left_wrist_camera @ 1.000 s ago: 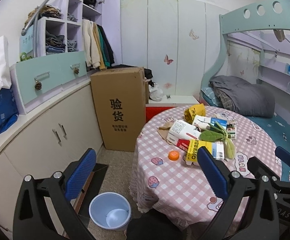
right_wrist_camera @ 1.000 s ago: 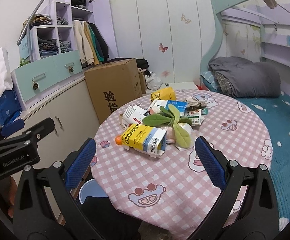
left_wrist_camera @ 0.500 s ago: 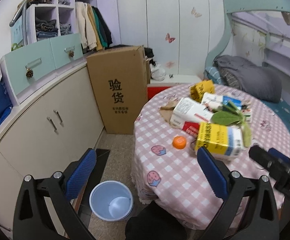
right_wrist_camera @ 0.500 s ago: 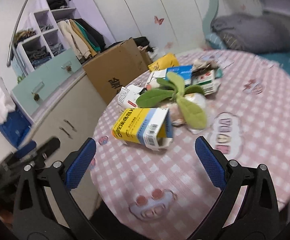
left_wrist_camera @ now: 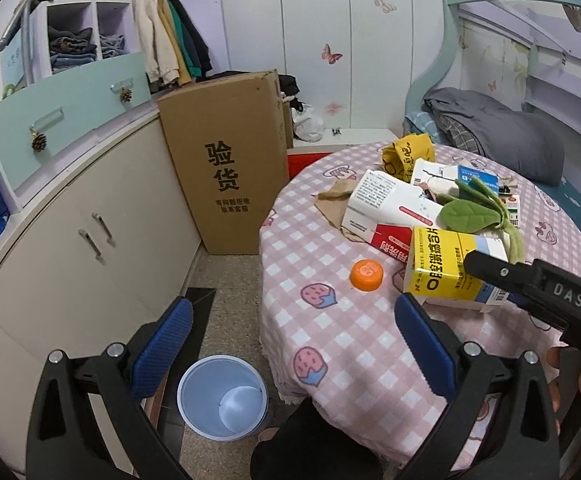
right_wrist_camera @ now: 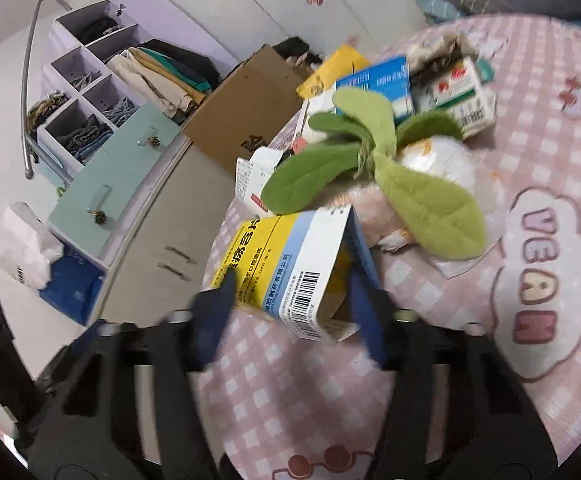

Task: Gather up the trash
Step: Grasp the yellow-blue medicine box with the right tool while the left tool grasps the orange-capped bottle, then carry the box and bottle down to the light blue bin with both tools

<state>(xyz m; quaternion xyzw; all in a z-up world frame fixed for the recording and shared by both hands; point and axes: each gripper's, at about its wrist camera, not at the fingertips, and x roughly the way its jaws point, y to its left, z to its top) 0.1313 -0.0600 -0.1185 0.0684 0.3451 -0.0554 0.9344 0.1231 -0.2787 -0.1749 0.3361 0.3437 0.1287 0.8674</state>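
Note:
A yellow, blue and white medicine box (right_wrist_camera: 290, 268) lies on the pink checked table (left_wrist_camera: 330, 332), nearest of a pile of cartons. My right gripper (right_wrist_camera: 290, 312) has its blue fingers on either side of the box's near end, closing in; the view is blurred, so I cannot tell whether they grip it. The same box (left_wrist_camera: 446, 272) shows in the left wrist view with the right gripper's black finger over it. My left gripper (left_wrist_camera: 290, 344) is open and empty, off the table's left edge above a pale blue bin (left_wrist_camera: 222, 396) on the floor.
An orange bottle cap (left_wrist_camera: 366, 275) lies left of the box. A green plush leaf toy (right_wrist_camera: 374, 168), white and red cartons (left_wrist_camera: 386, 208) and a yellow bag (left_wrist_camera: 408, 152) crowd the table's far side. A tall cardboard box (left_wrist_camera: 230, 168) and cupboards (left_wrist_camera: 90, 240) stand left.
My right gripper has moved forward and down to the medicine box and its fingers have narrowed around it. My left gripper has shifted a little towards the table, still open.

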